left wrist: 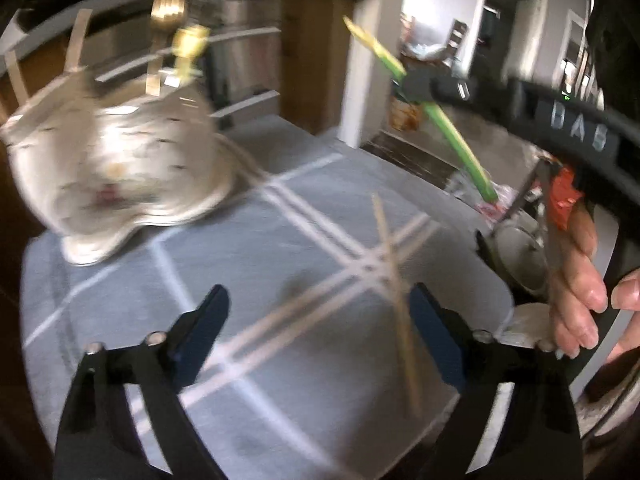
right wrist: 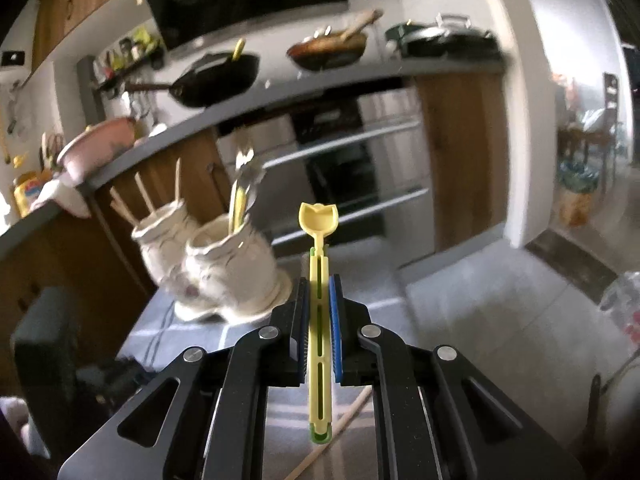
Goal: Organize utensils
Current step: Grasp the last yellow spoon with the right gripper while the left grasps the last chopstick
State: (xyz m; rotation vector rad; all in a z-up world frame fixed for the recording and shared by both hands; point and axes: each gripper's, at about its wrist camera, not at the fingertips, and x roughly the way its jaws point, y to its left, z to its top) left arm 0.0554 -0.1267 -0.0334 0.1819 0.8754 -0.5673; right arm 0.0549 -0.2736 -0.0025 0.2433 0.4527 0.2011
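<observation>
Cloth [left wrist: 280, 400] is being used as the work surface; grey with white stripes, spread over the table. The holder [right wrist: 224, 264], a white two-pot ceramic piece, is being seen at the cloth's far left, blurred in both views. Its rear pot is carrying chopsticks [right wrist: 142, 196]; its front pot is carrying a yellow handle and something metal, too blurred to name.

The right gripper [right wrist: 319, 308] is being held above the cloth, well apart from the holder. Its fingers are being pressed closed on the spoon [right wrist: 319, 320], a yellow-green slotted piece gripped mid-shaft, bowl end pointing forward.

The left gripper [left wrist: 316, 320] is being held wide apart over the cloth, gripping nothing. One loose chopstick [left wrist: 394, 292] is lying on the cloth just beside its right finger.

Judgement: the spoon is being carried toward the front pot. For a clean drop:
- shaft is best being tipped vertical before descent
- mouth is best being approached from above, clear of utensils already inside
- grip is best being released only once the lower end is inside the rim

Loose chopstick is being left for the left gripper.
</observation>
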